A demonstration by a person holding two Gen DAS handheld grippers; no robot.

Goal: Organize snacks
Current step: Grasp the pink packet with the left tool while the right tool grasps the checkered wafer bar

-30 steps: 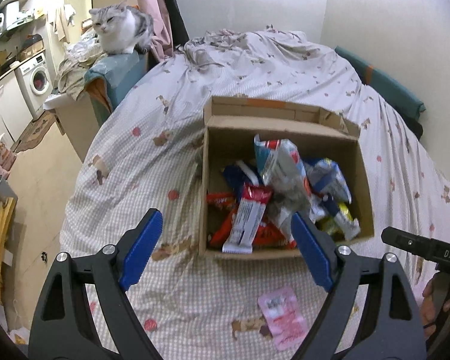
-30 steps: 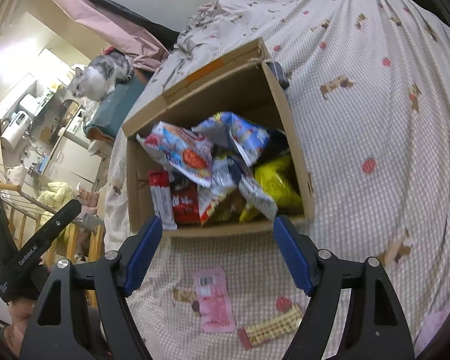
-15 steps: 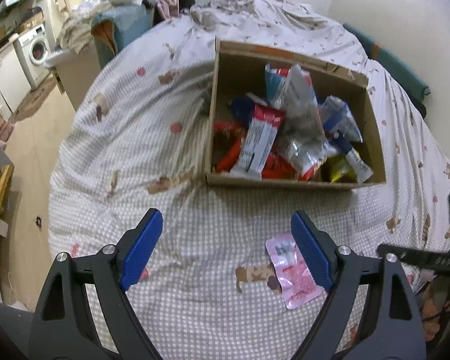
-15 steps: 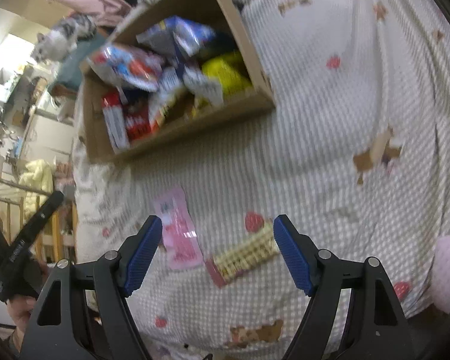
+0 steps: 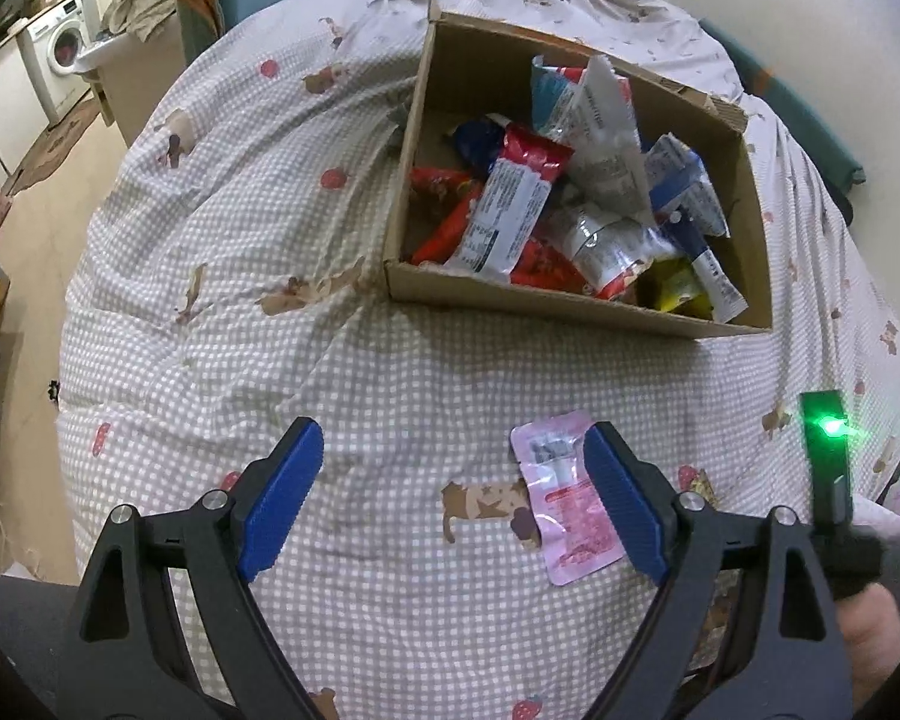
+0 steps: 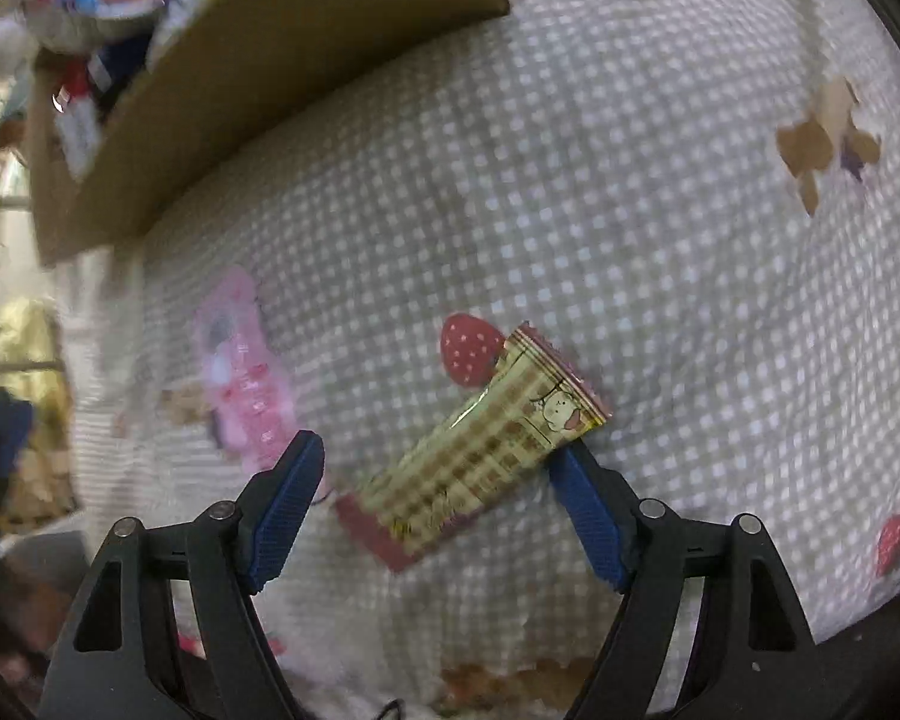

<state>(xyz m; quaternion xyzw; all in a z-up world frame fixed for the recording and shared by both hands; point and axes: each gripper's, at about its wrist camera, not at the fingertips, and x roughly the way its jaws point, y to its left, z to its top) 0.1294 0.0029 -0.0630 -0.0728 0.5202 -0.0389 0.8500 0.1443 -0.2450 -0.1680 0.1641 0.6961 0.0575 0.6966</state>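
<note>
Closing in on the two loose snacks left on the bed (image 5: pixel 342 372); judging by the layout, this is the pick-up step for the stragglers, with the cardboard box (image 5: pixel 576 300) already holding a pile of wrappers.

Right hand-held gripper (image 6: pixel 435 507): jaws wide apart, nothing held. The plaid wafer bar (image 6: pixel 480 450) lies diagonally between them on the checked bedspread, its upper end just beside the right blue pad, lower end nearer the left pad. Contact with the pad: can't tell, view is motion-blurred.

Left hand-held gripper (image 5: pixel 450 498): jaws fully spread, empty. The pink sachet (image 5: pixel 564 504) lies flat just inside its right finger, partly tucked behind the pad in the left wrist view. Same sachet shows blurred left of the wafer bar in the right view.

Box sits farther up the bed, near both packets, open top, contents heaped toward its right side.

Next move, as I read it: right gripper drops a bit and rotates so the pads square up across the bar's narrow width, then closes. Bar is slick foil on soft fabric, so it may skate or sink. Left needs to shift right to centre on the sachet; flat and thin, likely an edge pinch.
</note>
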